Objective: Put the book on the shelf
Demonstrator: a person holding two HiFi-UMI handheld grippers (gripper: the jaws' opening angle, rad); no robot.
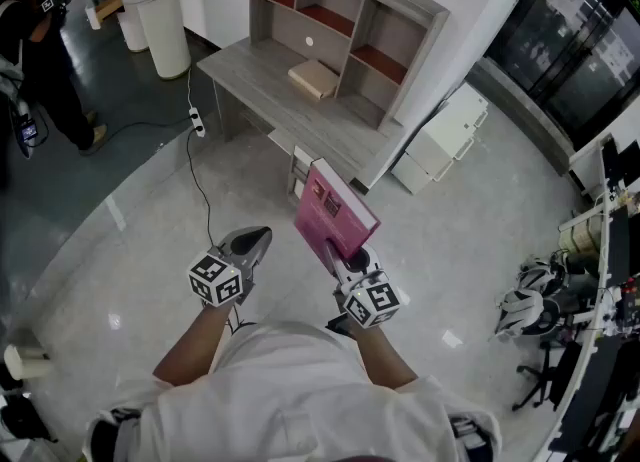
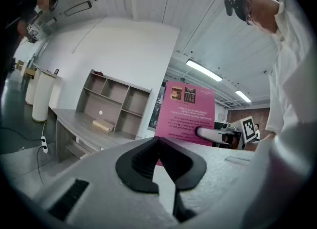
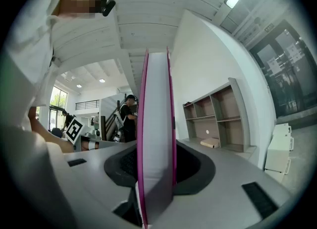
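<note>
We are holding a pink-covered rectangular book (image 1: 335, 212) in the right tongs (image 1: 338, 255), out over the pale floor and well apart from the grey wooden shelf unit with open compartments (image 1: 340, 10). In the right gripper view the two dark jaws are pressing on the two covers, clenched onto the book (image 3: 156, 148) at its lower edge. The white page block is rising straight up between them, with a pink cover edging it on each side. In the head view the book's lower end is sitting in the right tongs, and its top end is pointing towards the shelf unit.

The left tongs (image 1: 250, 245) are hanging to the left of the book, near it but not touching it. In the left gripper view their black jaws are meeting tip to tip with nothing between them, so the left tongs (image 2: 159, 146) are clenched on nothing. Beyond them the book (image 2: 185, 114) is showing a printed pink cover, and one pale jaw of the right tongs (image 2: 213, 134) is lying across its lower right part.

The shelf unit is standing at the back of a long grey wooden desk (image 1: 255, 75). A flat tan box (image 1: 313, 77) is lying on the desk just in front of the lower compartments. A low white cabinet (image 1: 440, 140) is standing beside the desk's right end.
</note>
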